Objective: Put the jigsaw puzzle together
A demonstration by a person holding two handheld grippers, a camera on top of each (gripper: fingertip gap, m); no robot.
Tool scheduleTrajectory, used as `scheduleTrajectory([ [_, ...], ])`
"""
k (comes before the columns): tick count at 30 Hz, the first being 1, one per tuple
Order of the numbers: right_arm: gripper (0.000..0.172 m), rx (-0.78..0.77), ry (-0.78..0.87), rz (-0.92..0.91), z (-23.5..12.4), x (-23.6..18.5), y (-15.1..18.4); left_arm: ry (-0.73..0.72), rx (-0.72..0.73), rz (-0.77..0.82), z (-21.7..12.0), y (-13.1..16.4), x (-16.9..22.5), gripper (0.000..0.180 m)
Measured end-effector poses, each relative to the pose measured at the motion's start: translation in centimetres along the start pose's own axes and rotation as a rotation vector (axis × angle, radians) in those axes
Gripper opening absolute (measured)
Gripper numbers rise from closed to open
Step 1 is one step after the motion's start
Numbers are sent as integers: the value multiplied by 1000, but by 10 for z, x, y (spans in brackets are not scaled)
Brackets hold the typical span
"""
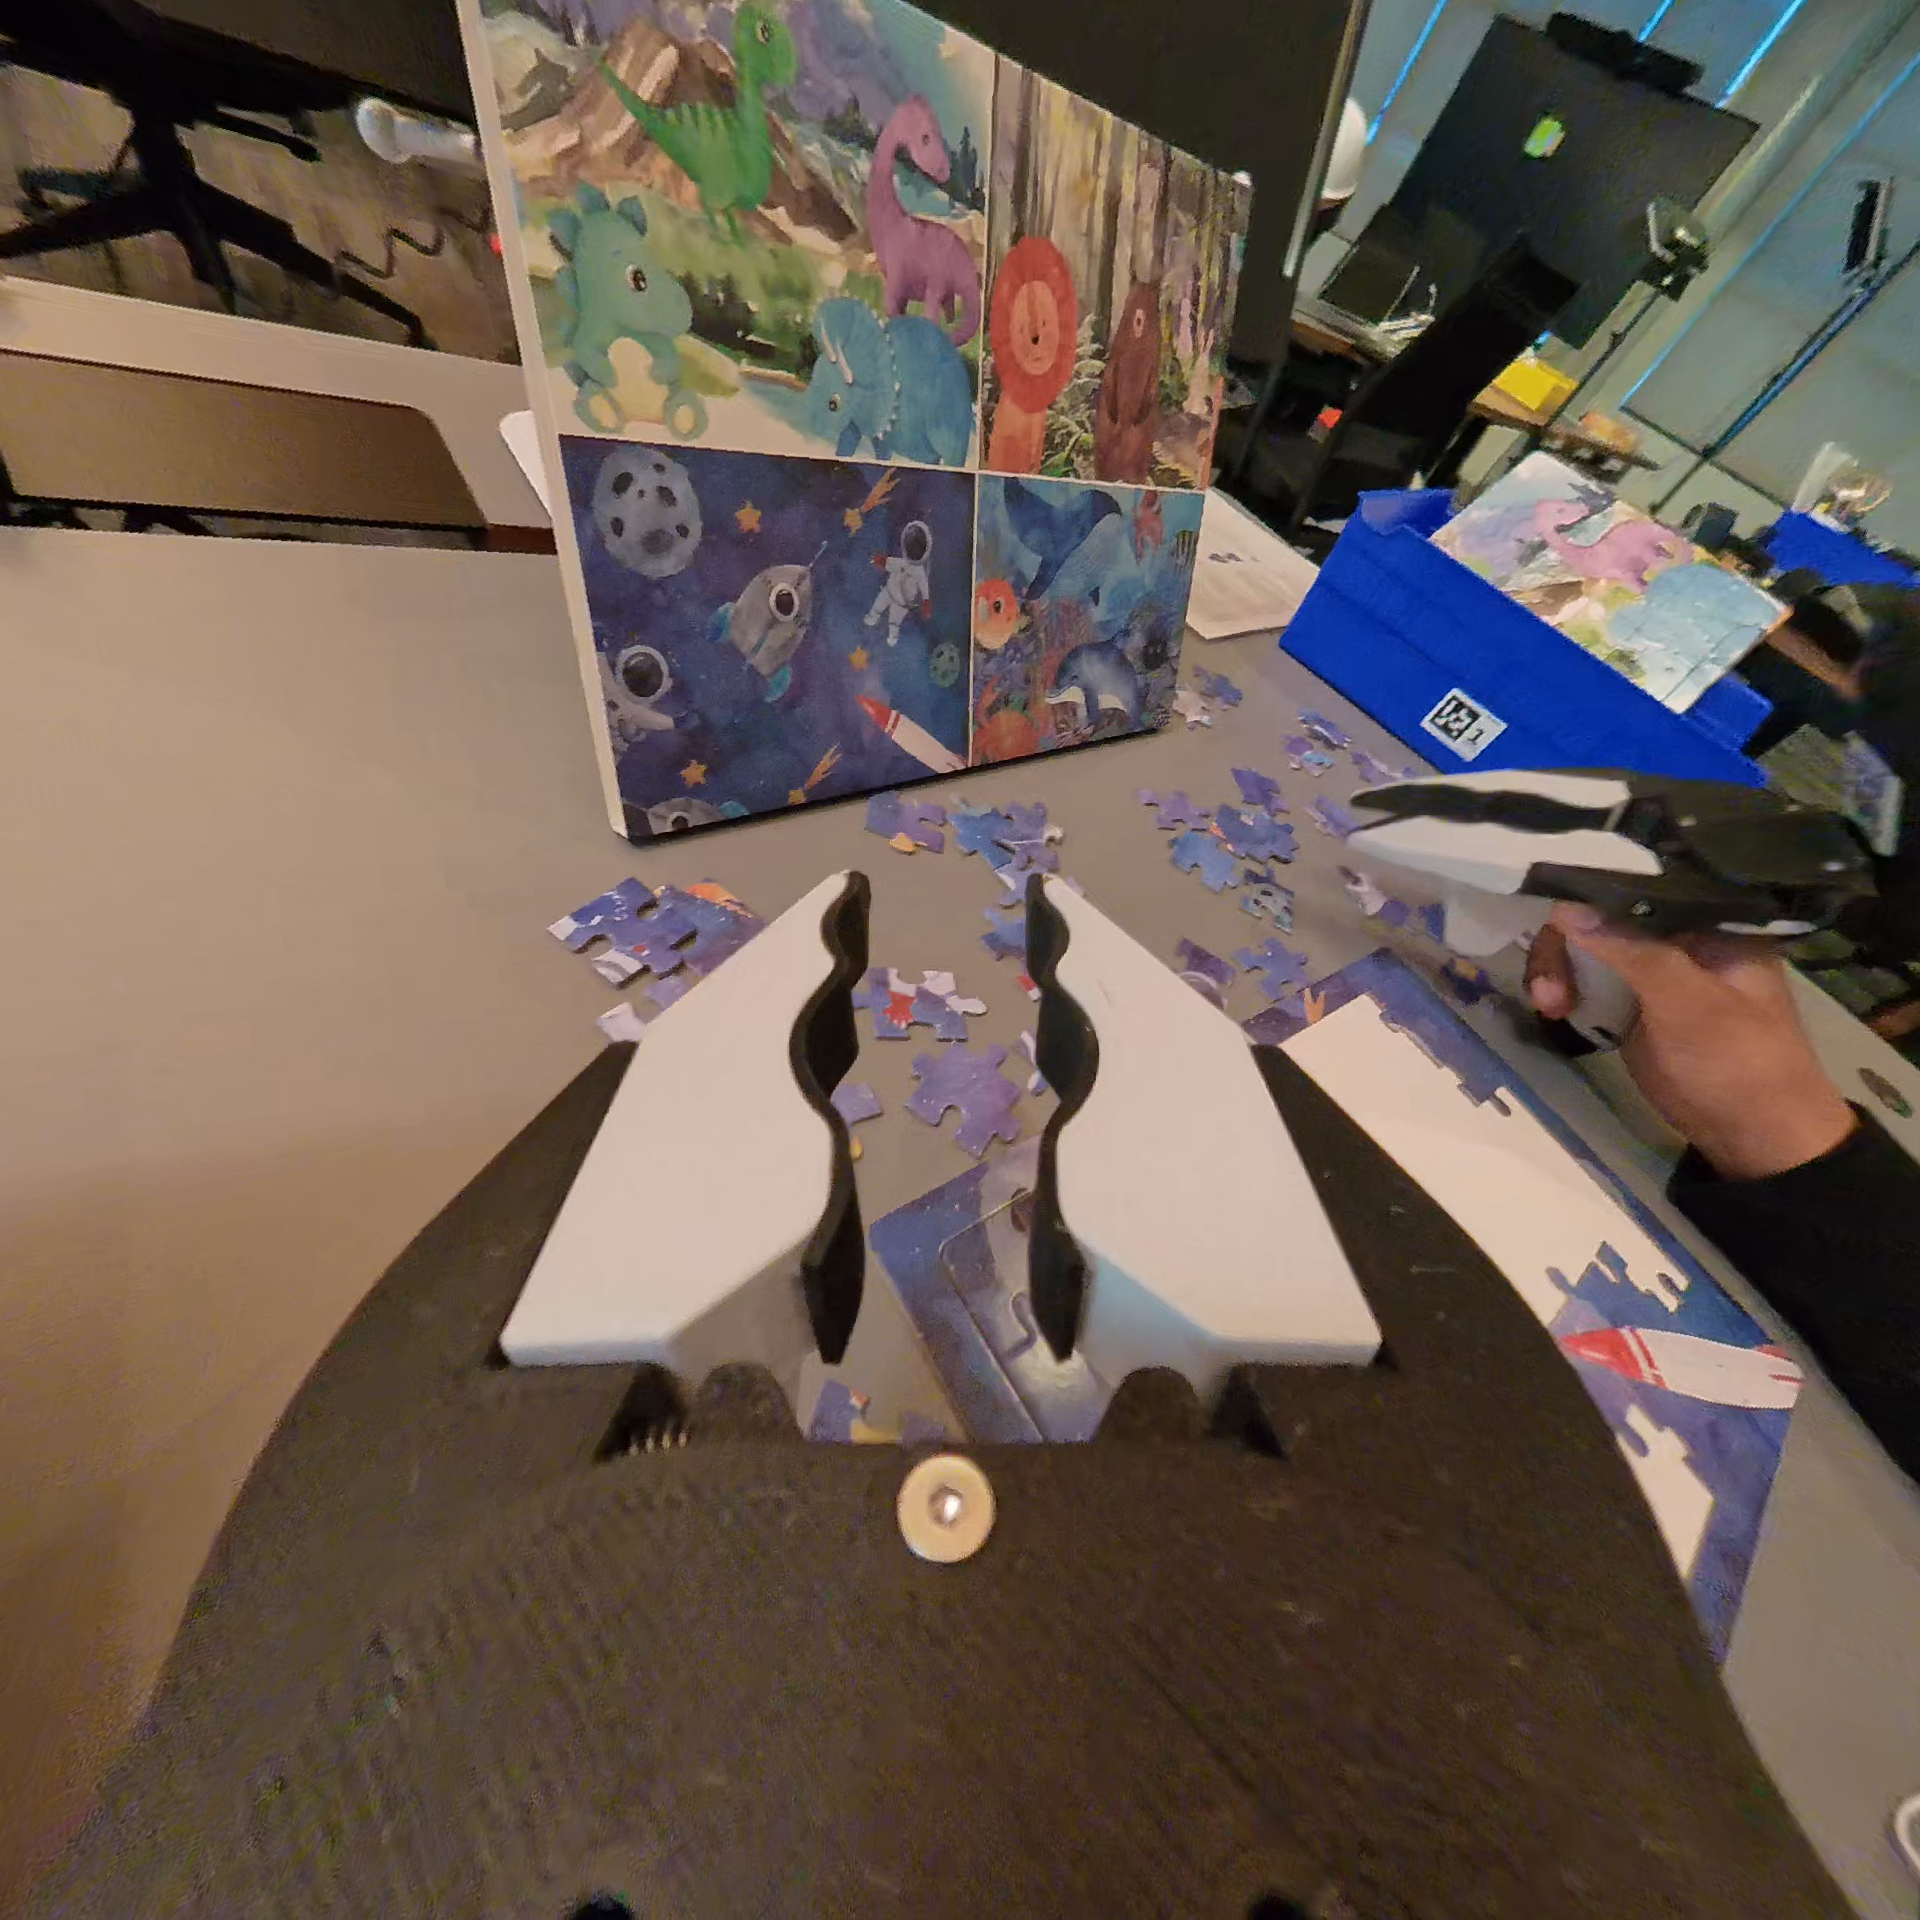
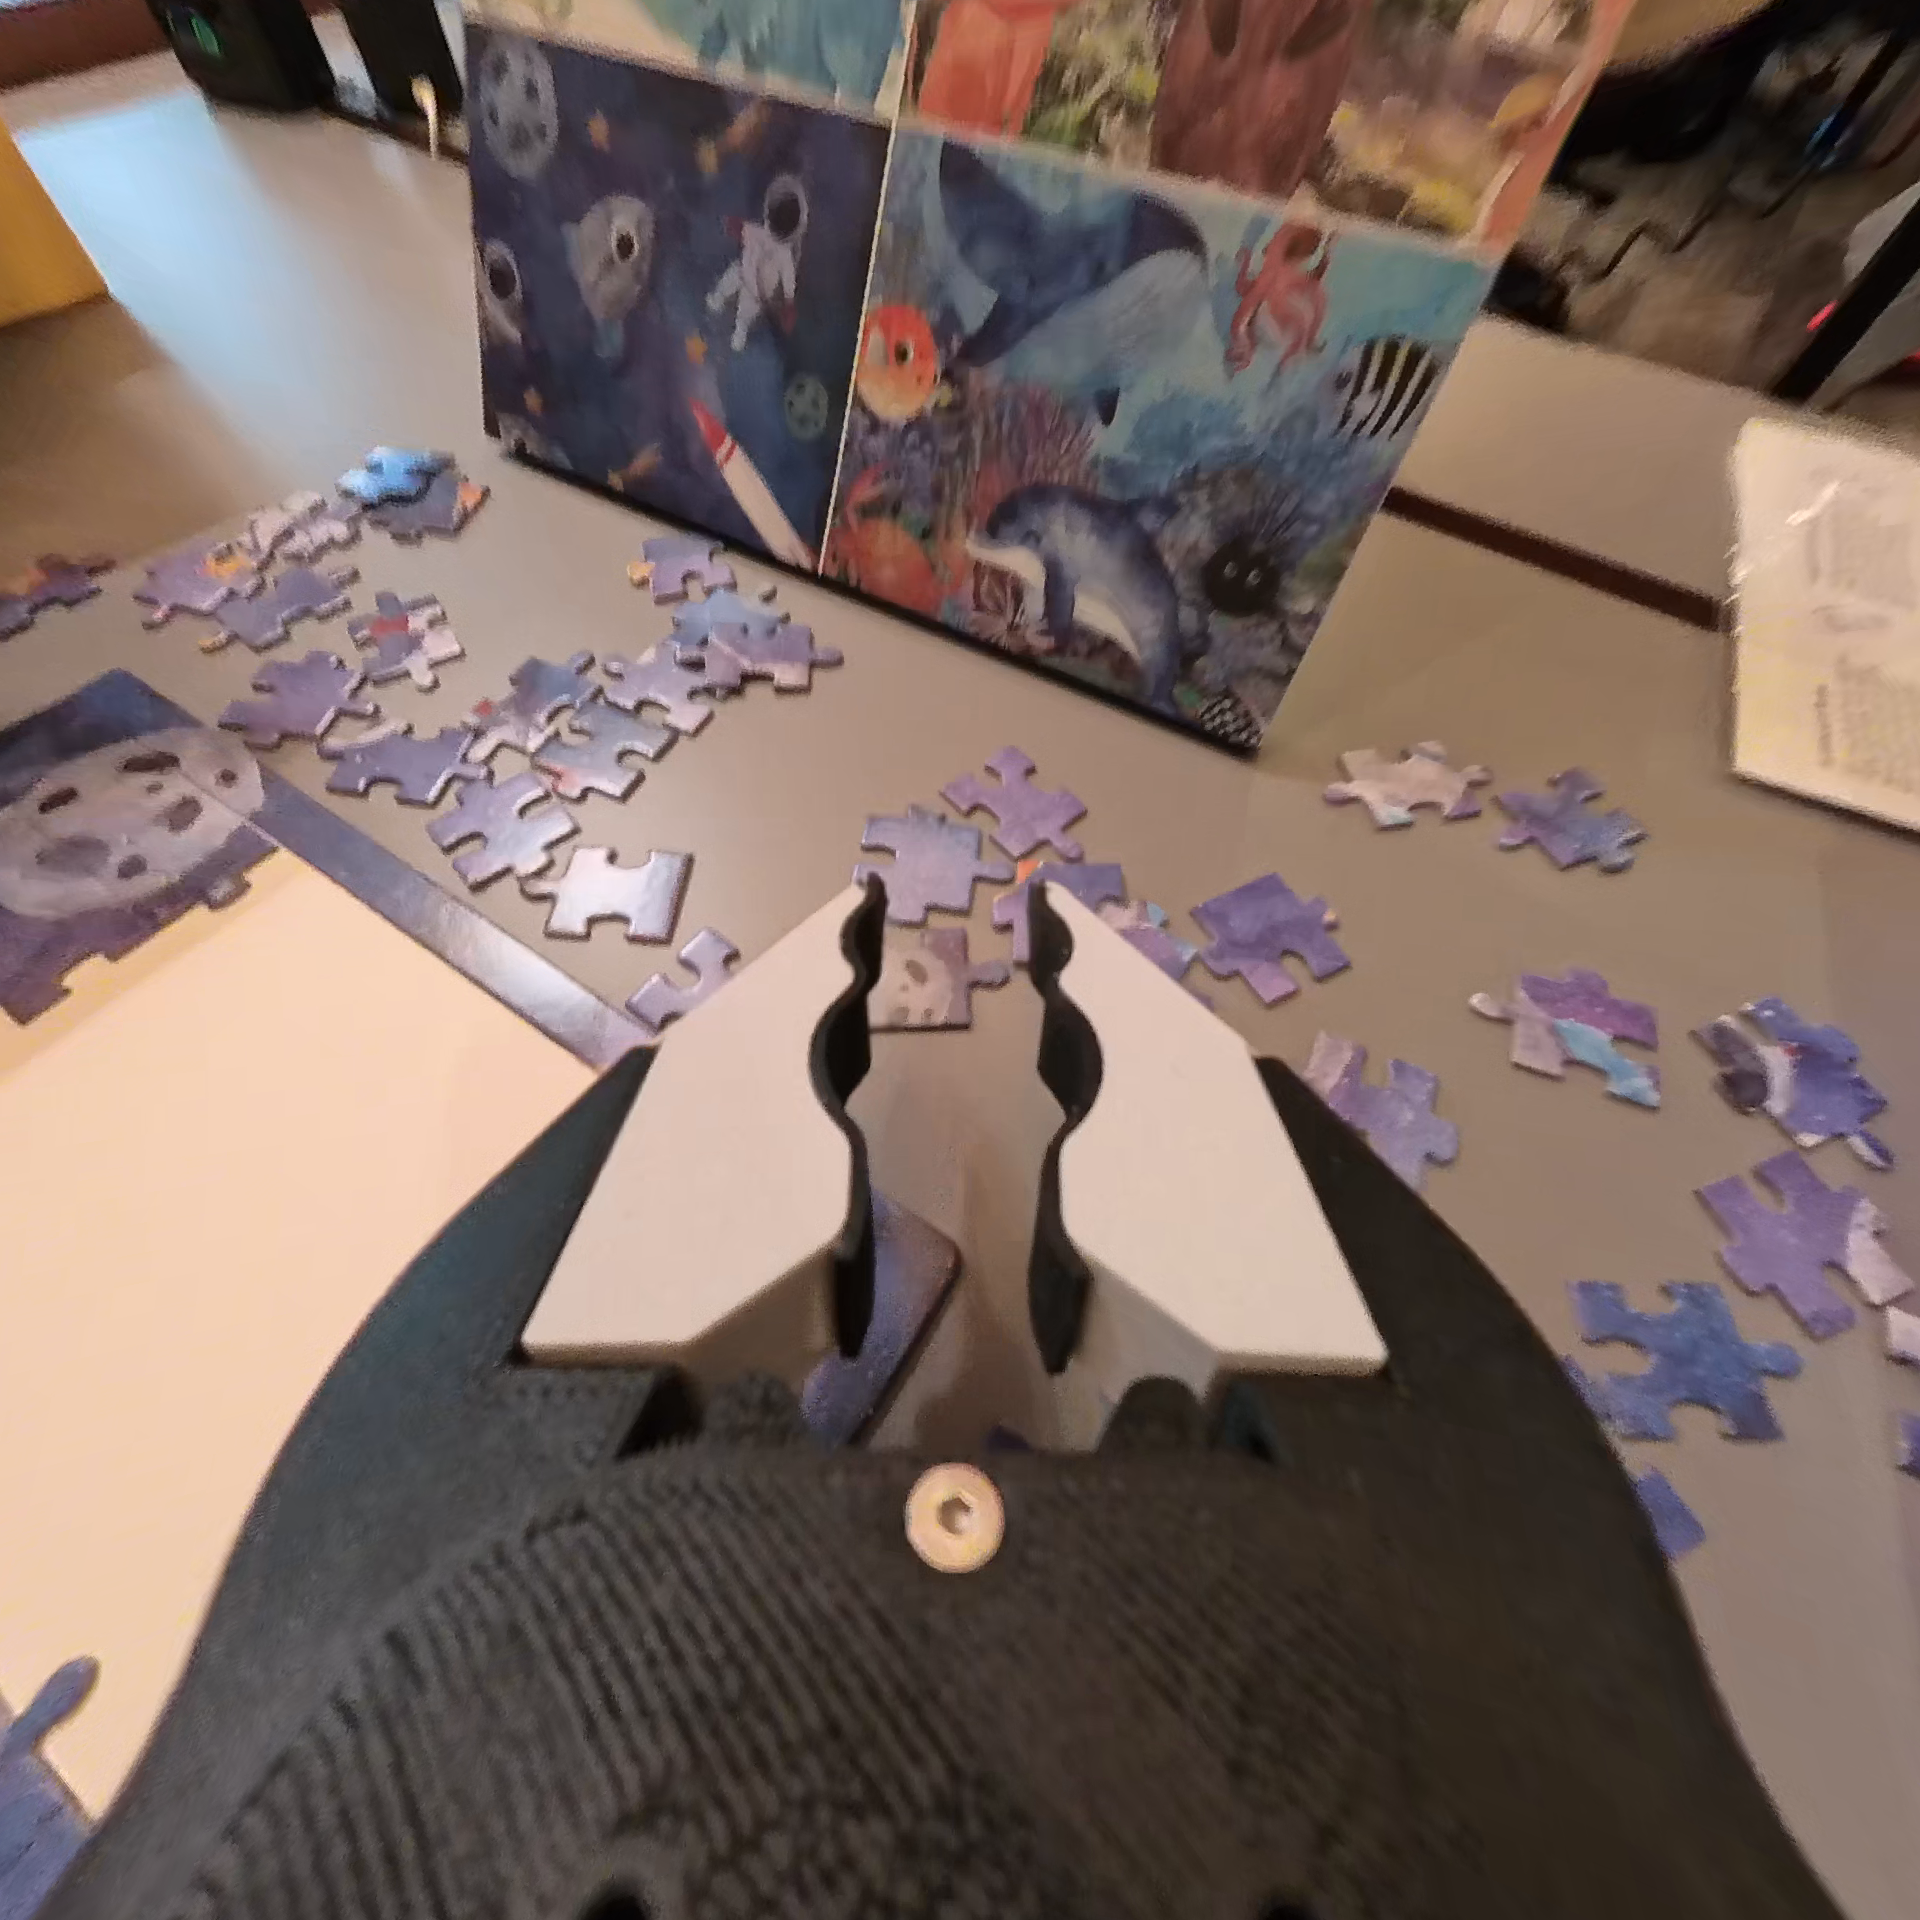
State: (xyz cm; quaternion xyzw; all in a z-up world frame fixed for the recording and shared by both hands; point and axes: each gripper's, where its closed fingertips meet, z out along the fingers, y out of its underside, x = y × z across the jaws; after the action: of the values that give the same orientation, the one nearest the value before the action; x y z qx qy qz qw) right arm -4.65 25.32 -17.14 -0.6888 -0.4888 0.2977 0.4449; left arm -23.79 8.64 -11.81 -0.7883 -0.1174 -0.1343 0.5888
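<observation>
My left gripper (image 1: 945,904) is open and empty above the grey table (image 1: 260,831). Loose blue-purple puzzle pieces lie beneath it, among them one with a red and white patch (image 1: 914,1003) and a plain purple one (image 1: 966,1091). My right gripper (image 2: 954,904) is open and empty, low over more loose pieces, nearest one with a grey cratered patch (image 2: 925,987). It also shows in the left wrist view (image 1: 1371,831), held by a hand. A partly filled puzzle board (image 2: 208,1091) with a moon section (image 2: 104,821) lies to its left, and also shows in the left wrist view (image 1: 1455,1164).
An upright puzzle box (image 1: 831,520) with animal and space pictures stands behind the pieces, and shows in the right wrist view (image 2: 1039,416). A blue bin (image 1: 1455,644) holding another puzzle is at the right. A printed sheet (image 2: 1829,623) lies at the far right.
</observation>
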Motion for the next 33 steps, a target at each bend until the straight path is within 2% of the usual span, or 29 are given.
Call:
scheduleTrajectory([
  [4,25,113,7,41,-11,5,-17,-44,18,37,-10,0,-4,26],
  [8,27,152,-28,89,-14,3,-22,-89,10,69,-17,6,-11,26],
  [17,27,151,-63,74,-10,-7,-23,-190,-23,140,-35,18,-20,25],
  [27,27,174,-84,102,-12,-9,-26,-228,-26,127,-46,21,-30,24],
  [33,28,172,-100,105,-10,-11,-25,-247,-51,134,-43,26,-33,12],
])
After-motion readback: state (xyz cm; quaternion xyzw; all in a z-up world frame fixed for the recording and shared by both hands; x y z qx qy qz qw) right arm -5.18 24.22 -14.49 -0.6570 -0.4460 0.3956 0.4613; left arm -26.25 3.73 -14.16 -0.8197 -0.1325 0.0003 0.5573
